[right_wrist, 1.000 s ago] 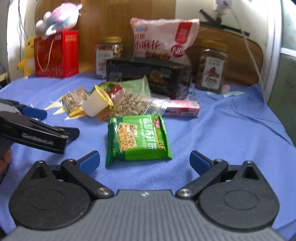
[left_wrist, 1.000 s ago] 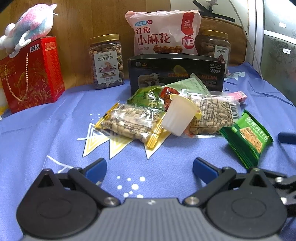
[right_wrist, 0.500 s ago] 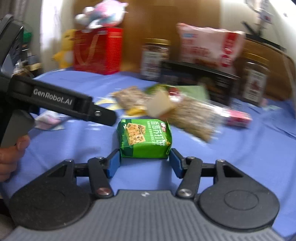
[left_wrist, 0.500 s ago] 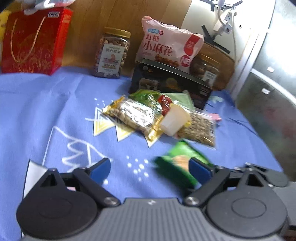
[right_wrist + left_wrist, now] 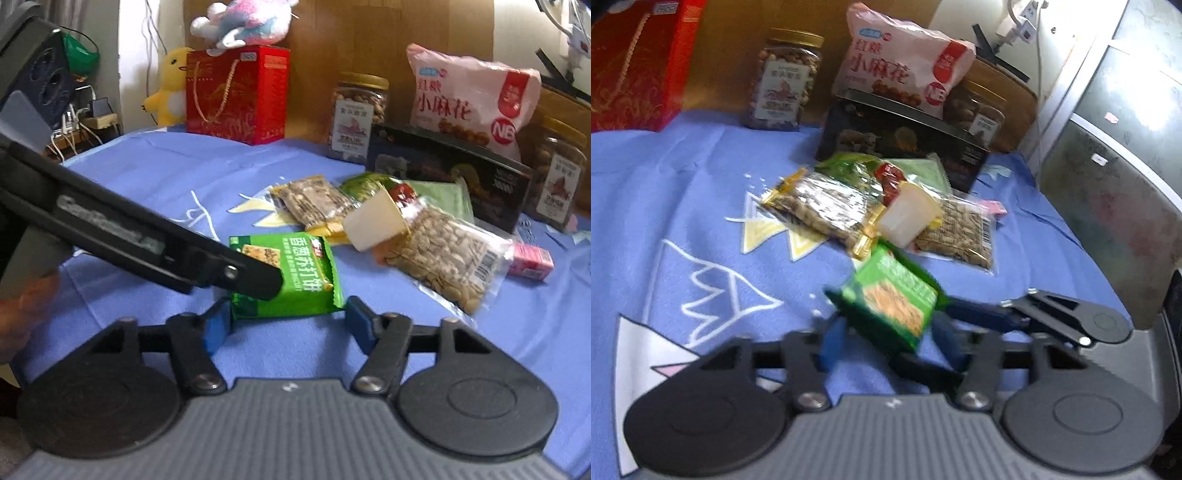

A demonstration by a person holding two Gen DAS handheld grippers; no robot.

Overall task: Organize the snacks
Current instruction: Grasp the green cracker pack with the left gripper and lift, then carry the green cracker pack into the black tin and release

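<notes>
I have both grippers on the flat green foil cracker packet (image 5: 284,275) lying on the blue cloth (image 5: 166,173) – my right gripper (image 5: 286,325) has just been closing on its sides, my left gripper (image 5: 886,345) closing on one end – next I should lift it towards the black snack box (image 5: 447,173)

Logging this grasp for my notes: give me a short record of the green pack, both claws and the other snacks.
target: green pack
right claw: jaws just been closing, pads pressing the pack's two sides
left claw: jaws just been closing, pack between them; contact too blurred to tell
other snacks: pile behind the pack
surface: blue cloth
</notes>
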